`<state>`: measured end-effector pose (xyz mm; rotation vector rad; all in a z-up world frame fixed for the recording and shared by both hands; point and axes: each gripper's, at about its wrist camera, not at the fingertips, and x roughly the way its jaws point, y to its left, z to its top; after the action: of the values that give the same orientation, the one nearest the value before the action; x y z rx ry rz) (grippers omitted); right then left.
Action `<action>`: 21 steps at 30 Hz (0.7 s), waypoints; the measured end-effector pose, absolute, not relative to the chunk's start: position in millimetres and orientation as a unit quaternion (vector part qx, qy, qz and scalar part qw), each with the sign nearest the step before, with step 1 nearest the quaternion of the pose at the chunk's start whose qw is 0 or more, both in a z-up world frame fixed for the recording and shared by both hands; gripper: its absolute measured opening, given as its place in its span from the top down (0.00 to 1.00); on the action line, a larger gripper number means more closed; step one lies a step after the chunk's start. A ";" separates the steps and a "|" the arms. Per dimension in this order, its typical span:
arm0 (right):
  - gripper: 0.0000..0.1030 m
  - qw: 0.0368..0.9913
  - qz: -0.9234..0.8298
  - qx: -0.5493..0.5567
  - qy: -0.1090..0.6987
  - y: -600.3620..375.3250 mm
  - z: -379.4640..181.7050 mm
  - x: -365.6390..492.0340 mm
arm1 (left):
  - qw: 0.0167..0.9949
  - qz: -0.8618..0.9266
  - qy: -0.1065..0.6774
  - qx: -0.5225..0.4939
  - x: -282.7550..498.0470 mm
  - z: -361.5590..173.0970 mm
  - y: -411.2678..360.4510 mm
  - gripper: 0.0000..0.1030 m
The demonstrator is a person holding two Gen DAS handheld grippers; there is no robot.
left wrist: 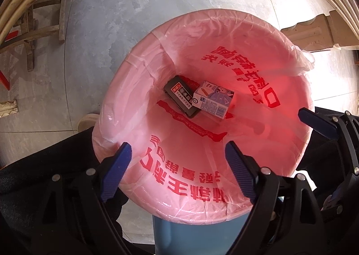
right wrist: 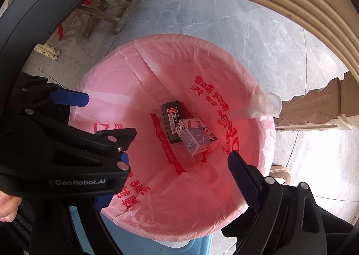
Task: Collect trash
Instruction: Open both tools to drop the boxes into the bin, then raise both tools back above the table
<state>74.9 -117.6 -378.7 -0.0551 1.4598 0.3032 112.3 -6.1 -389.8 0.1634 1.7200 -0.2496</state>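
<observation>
From the left wrist, the left gripper (left wrist: 177,160) is seen pointed straight down over a bin (left wrist: 170,239) lined with a pink bag (left wrist: 258,57). Its jaws stand wide apart and nothing is held between them. At the bottom of the bag a dark flat box (left wrist: 180,99) and a small milk carton (left wrist: 213,102) are seen lying, the carton touching the box on one side. One blue finger of the right gripper (left wrist: 318,124) is seen at the bin's rim on the right.

From the right wrist, the right gripper (right wrist: 177,169) is seen over the same bin (right wrist: 197,246), its jaws open and empty. The left gripper (right wrist: 89,125) is seen at the left, also spread, partly hiding the near finger. The dark flat box (right wrist: 171,120) and the milk carton (right wrist: 197,137) are seen well below both grippers, inside the pink bag (right wrist: 224,71).

The drop is judged done. The step is finished well if both grippers are lifted straight up, so that the thin bag is not snagged or pulled off the rim, and are kept open for the next piece of trash.
</observation>
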 end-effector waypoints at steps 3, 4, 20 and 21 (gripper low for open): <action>0.14 0.740 0.141 -0.026 0.658 -116.3 -373.4 73.1 | 0.651 -0.108 0.747 0.074 111.8 -384.8 -5.7 0.19; 0.14 0.742 0.142 -0.025 0.655 -116.4 -371.3 72.5 | 0.656 -0.107 0.744 0.075 111.3 -381.8 -5.2 0.19; 0.12 0.834 0.184 0.003 0.520 -127.2 -230.5 16.0 | 0.782 -0.102 0.608 0.098 62.2 -221.4 27.9 0.19; 0.07 0.845 0.186 0.006 0.501 -130.4 -212.7 11.1 | 0.793 -0.100 0.593 0.096 60.1 -203.9 31.9 0.19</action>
<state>11.1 -130.4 -212.7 0.0116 1.0578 0.3926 60.1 31.9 -203.9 0.2066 1.2753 -0.2154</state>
